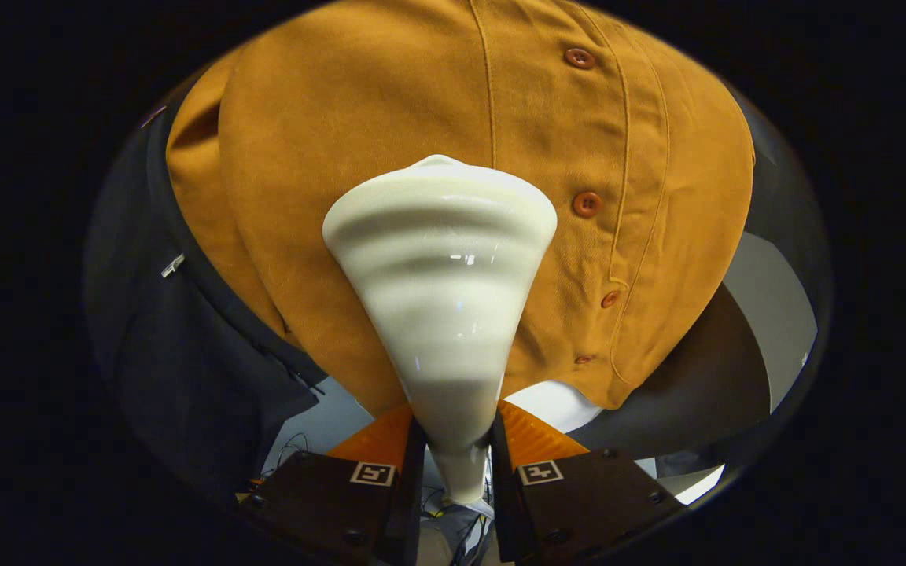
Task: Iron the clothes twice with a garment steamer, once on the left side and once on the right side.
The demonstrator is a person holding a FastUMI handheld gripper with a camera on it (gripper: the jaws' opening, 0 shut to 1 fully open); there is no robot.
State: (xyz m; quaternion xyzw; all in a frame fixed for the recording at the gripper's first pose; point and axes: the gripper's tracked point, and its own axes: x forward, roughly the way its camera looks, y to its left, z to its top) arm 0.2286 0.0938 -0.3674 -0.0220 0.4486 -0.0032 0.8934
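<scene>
Gripping the garment steamer (441, 283) by its narrow neck, your claw (454, 456) is closed on it, both fingers pressing either side. That hold points the wide head forward at the mustard shirt (390, 102), just left of the button placket (587, 203), likely touching the cloth. A dark garment (185, 346) hangs beside it. No containers visible.

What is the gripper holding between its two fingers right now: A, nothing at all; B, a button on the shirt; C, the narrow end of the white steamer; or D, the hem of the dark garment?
C: both fingers of the gripper press on the narrow end of the white steamer, whose wide head lies against the mustard shirt, beside its row of buttons.
</scene>
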